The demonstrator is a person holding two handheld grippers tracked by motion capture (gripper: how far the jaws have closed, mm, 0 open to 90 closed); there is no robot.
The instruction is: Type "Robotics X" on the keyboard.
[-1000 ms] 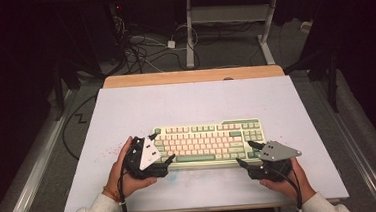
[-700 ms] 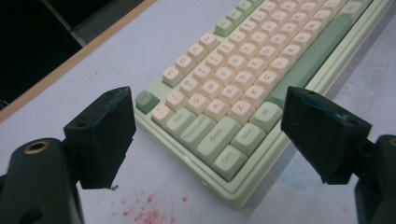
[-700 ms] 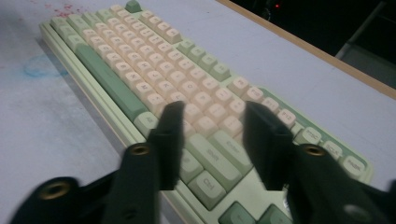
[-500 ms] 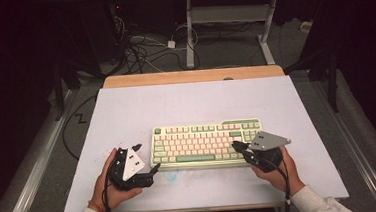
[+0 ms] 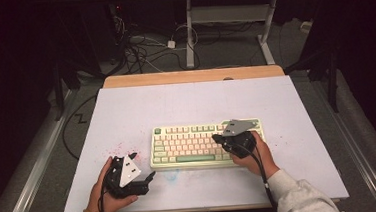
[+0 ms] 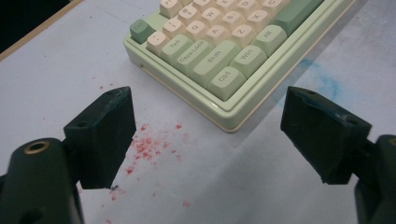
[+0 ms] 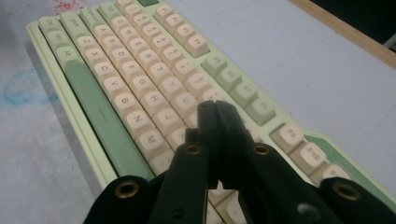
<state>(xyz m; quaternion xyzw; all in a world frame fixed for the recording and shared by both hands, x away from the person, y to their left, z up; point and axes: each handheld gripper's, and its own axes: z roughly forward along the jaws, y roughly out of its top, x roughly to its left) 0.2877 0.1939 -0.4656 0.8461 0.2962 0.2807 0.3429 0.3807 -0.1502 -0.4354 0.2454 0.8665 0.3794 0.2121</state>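
A pale green keyboard (image 5: 189, 146) with cream keys lies on the white table top (image 5: 196, 105), toward the front. My right gripper (image 5: 218, 138) hovers over the keyboard's right part, pointing left. In the right gripper view its jaws (image 7: 215, 111) are pressed together above the cream keys (image 7: 135, 84), with nothing between them. My left gripper (image 5: 143, 165) is held low over the table to the left of the keyboard, near the front edge. In the left gripper view it (image 6: 210, 114) stands wide open, facing the keyboard's near left corner (image 6: 224, 84), and holds nothing.
Red specks (image 5: 120, 150) (image 6: 149, 147) dot the table left of the keyboard. A blue smear (image 5: 173, 174) (image 7: 23, 91) marks the surface in front of it. A wooden strip (image 5: 194, 76) edges the table's far side, and cables (image 5: 142, 46) lie on the floor beyond.
My right gripper has moved left and away from me, from the keyboard's front right corner to over its keys, and its jaws have come together. The left gripper has drawn back toward the front edge.
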